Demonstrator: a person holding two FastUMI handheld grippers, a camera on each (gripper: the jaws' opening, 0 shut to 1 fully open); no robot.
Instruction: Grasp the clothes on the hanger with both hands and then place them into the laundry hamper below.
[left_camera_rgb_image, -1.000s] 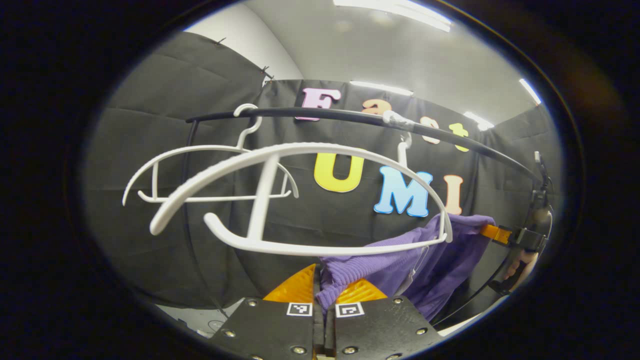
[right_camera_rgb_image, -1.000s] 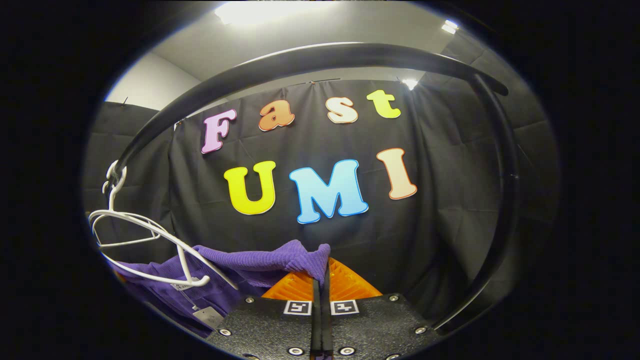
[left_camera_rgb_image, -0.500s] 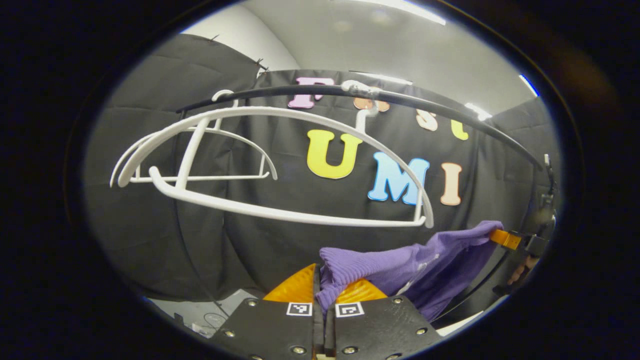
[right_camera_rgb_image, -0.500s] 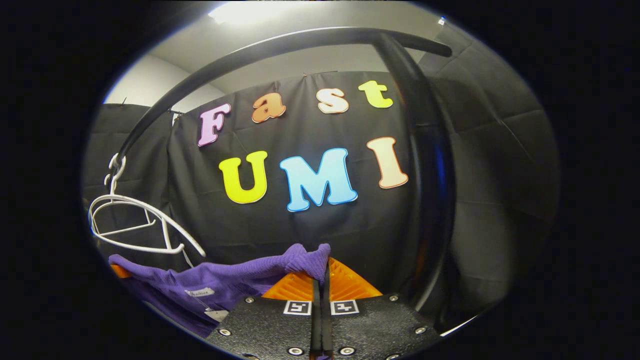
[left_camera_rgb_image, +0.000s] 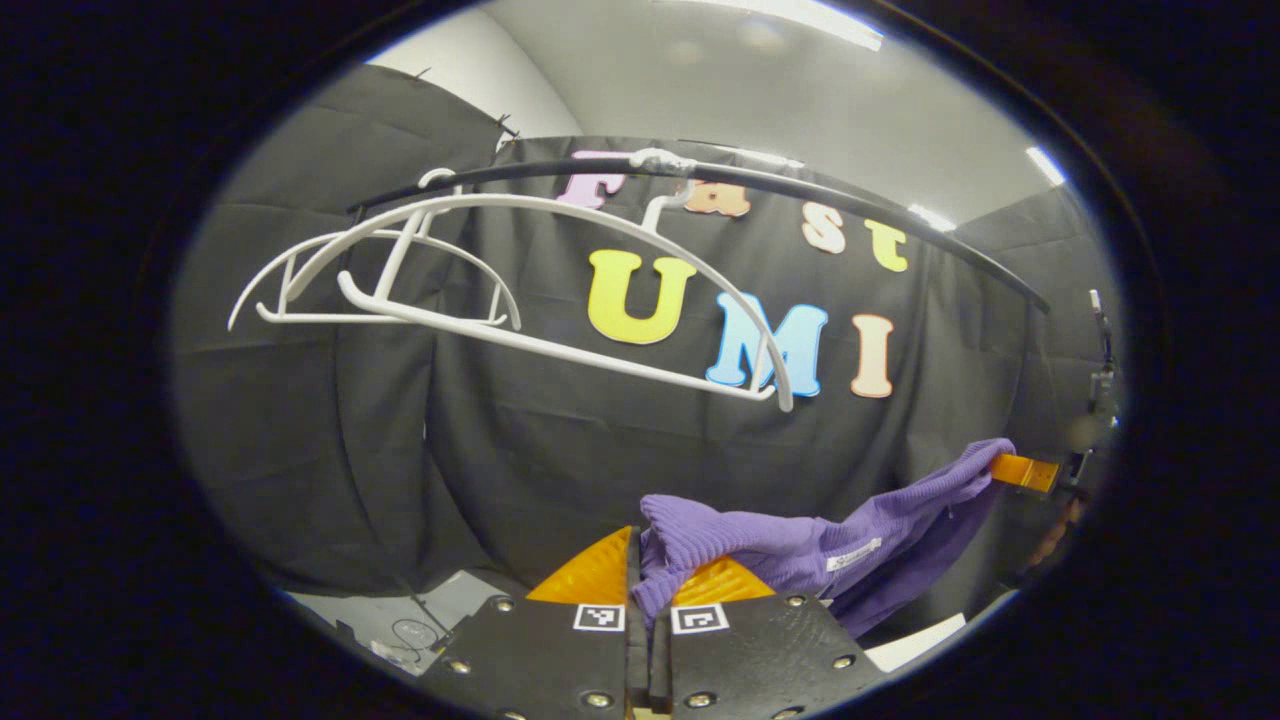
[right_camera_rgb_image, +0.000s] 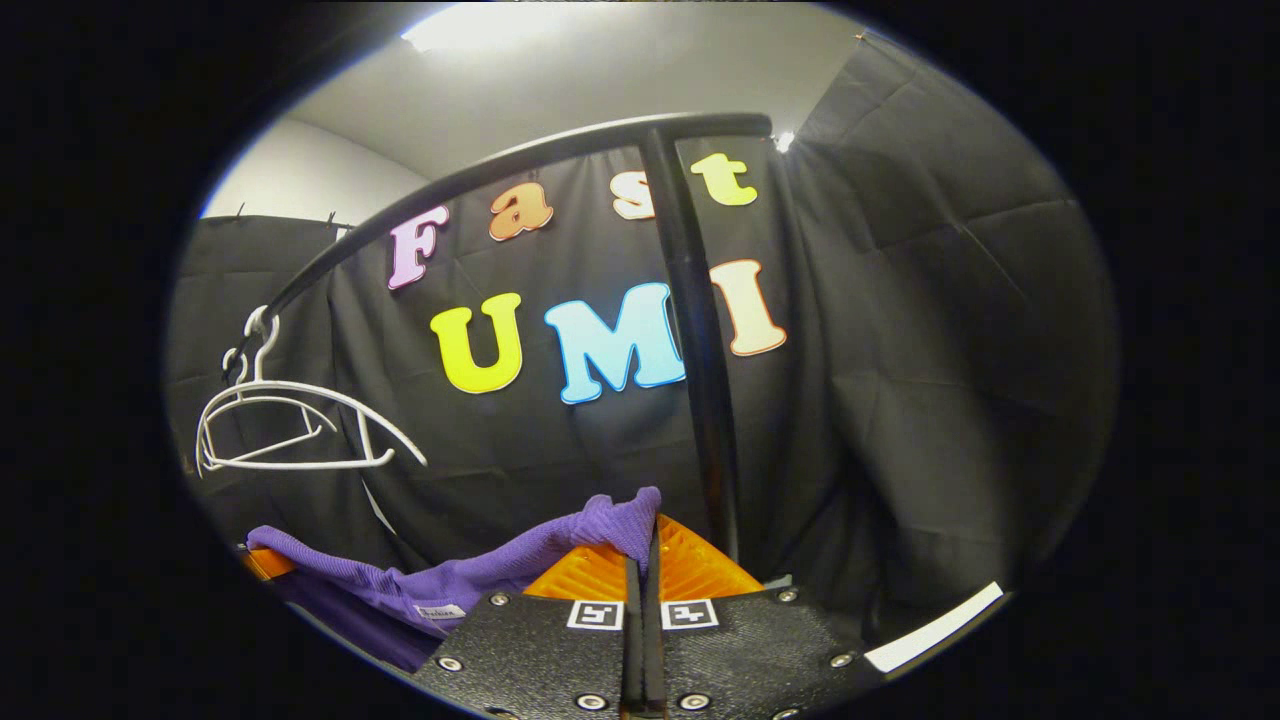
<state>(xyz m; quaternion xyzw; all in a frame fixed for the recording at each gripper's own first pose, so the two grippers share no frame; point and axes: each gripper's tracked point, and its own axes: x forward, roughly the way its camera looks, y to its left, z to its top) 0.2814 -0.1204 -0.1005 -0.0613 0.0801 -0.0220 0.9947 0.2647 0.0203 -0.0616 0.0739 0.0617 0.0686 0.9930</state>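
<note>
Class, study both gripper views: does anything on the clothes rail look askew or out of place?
Yes. The nearer white plastic hanger hangs tilted on the black metal rail, its bottom bar slanting down to the right, while the farther white hanger sits about level. The purple knitted garment is off it, stretched between the left gripper and right gripper.

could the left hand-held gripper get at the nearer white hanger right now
Probably not as things stand: the left hand-held gripper is shut on the purple garment, so its fingers are occupied. The white hanger hangs bare above it, with nothing between.
</note>
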